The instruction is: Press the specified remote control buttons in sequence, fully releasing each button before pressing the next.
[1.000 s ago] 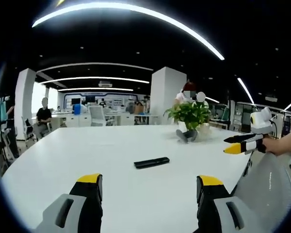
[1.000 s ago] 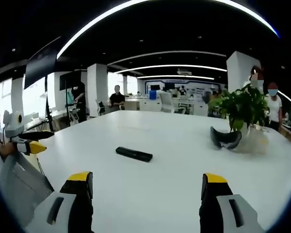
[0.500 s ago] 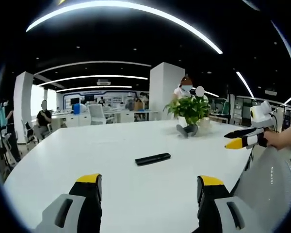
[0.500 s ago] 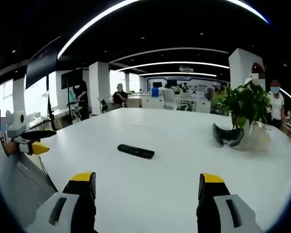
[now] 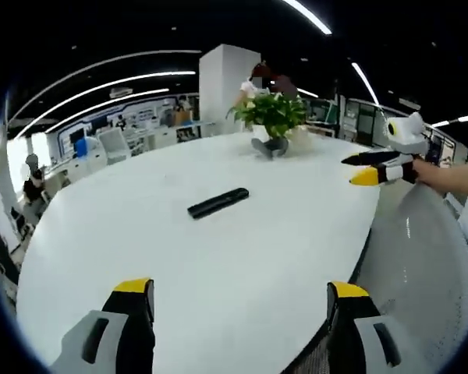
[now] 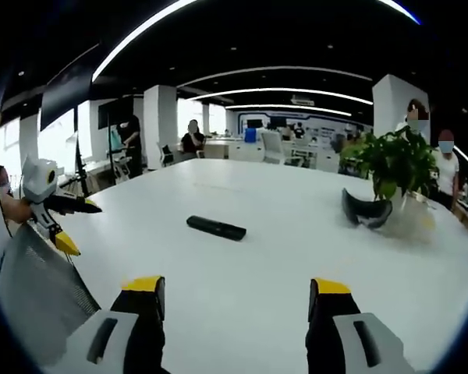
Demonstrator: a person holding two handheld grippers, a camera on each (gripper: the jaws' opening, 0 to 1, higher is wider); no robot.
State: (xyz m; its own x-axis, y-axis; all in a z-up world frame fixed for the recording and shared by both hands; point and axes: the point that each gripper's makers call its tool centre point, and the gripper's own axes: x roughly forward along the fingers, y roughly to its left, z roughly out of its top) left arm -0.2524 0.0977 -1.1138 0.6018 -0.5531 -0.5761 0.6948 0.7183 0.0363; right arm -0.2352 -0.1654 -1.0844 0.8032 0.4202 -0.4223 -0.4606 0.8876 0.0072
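A slim black remote control (image 5: 218,202) (image 6: 216,227) lies flat on the big white table (image 5: 242,265) (image 6: 265,265), well ahead of both grippers. My left gripper (image 5: 238,308) is open over the near table edge, yellow-tipped jaws wide apart with nothing between them. It also appears at the left of the right gripper view as the left gripper (image 6: 72,224), jaws spread. My right gripper (image 6: 234,300) is open above the table, nothing held. It appears in the left gripper view as the right gripper (image 5: 363,168), held by a hand, jaws slightly apart.
A potted green plant (image 5: 270,115) (image 6: 394,165) stands at the table's far side with a dark curved headset-like object (image 6: 364,212) at its foot. A grey mesh chair back (image 5: 429,249) (image 6: 39,288) is near me. People and desks fill the office behind.
The left gripper's view has tilted and rolled, so the table and remote look shifted left; the remote itself has not moved. The right gripper's jaws have closed in a little.
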